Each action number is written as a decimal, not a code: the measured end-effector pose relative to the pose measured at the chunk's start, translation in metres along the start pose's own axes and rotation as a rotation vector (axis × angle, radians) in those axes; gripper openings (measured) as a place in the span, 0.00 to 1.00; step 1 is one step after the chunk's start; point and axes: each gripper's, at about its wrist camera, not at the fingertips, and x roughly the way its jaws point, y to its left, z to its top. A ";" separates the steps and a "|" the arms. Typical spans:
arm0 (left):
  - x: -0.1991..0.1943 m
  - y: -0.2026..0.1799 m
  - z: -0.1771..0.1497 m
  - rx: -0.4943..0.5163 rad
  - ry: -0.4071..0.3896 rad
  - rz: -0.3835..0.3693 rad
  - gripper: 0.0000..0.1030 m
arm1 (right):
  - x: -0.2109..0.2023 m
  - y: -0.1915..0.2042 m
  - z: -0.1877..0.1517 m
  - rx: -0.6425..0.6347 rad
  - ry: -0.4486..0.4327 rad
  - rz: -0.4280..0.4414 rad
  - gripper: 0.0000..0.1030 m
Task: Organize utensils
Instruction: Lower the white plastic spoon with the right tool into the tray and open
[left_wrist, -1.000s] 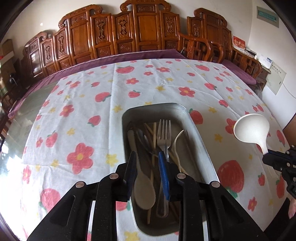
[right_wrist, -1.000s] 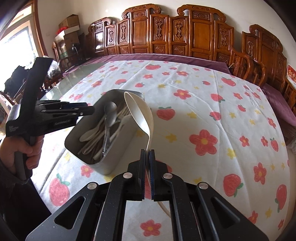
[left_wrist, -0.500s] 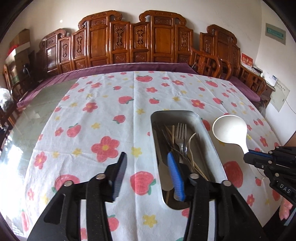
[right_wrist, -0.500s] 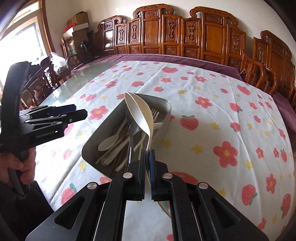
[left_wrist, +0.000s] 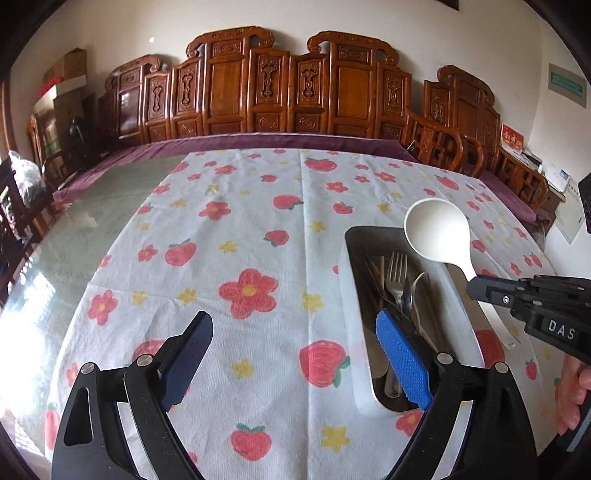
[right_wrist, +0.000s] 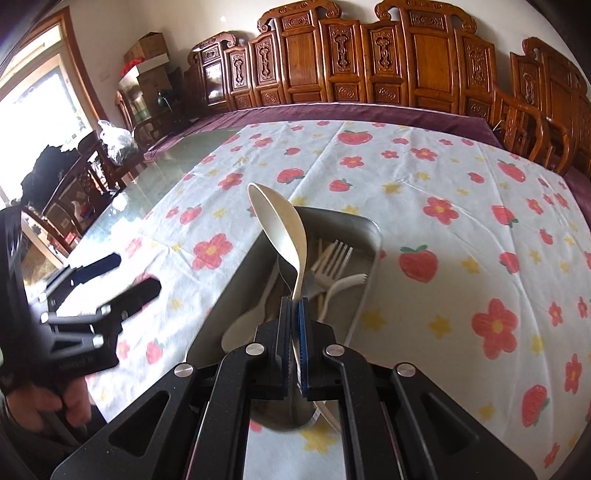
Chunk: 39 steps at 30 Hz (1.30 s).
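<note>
A metal tray (left_wrist: 349, 295) sits on the flowered tablecloth, holding a fork (left_wrist: 396, 275), spoons and chopsticks. It also shows in the right wrist view (right_wrist: 371, 227). My right gripper (right_wrist: 294, 306) is shut on the handle of a white ladle (right_wrist: 280, 225) and holds its bowl above the tray. In the left wrist view the ladle (left_wrist: 437, 230) hangs over the tray's far right corner, with my right gripper (left_wrist: 476, 288) behind it. My left gripper (left_wrist: 291, 332) is open and empty, low over the cloth left of the tray. It also shows in the right wrist view (right_wrist: 129, 273).
Carved wooden chairs (left_wrist: 288, 96) line the far side of the table. Bare glass tabletop (left_wrist: 85, 221) lies left of the cloth. A purple cloth (right_wrist: 332, 110) edges the far side.
My left gripper let go of the spoon in the tray, opened wide and moved left off the tray. My right gripper carried the ladle over the tray.
</note>
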 end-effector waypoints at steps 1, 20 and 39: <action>0.002 0.002 0.000 -0.001 0.006 0.000 0.84 | 0.006 0.001 0.003 0.014 0.006 0.004 0.05; 0.006 0.010 0.000 -0.023 0.005 -0.007 0.84 | 0.070 -0.010 0.011 0.256 0.075 0.038 0.06; -0.033 -0.029 0.007 0.050 -0.049 0.000 0.84 | -0.028 -0.008 -0.026 0.050 -0.072 -0.040 0.09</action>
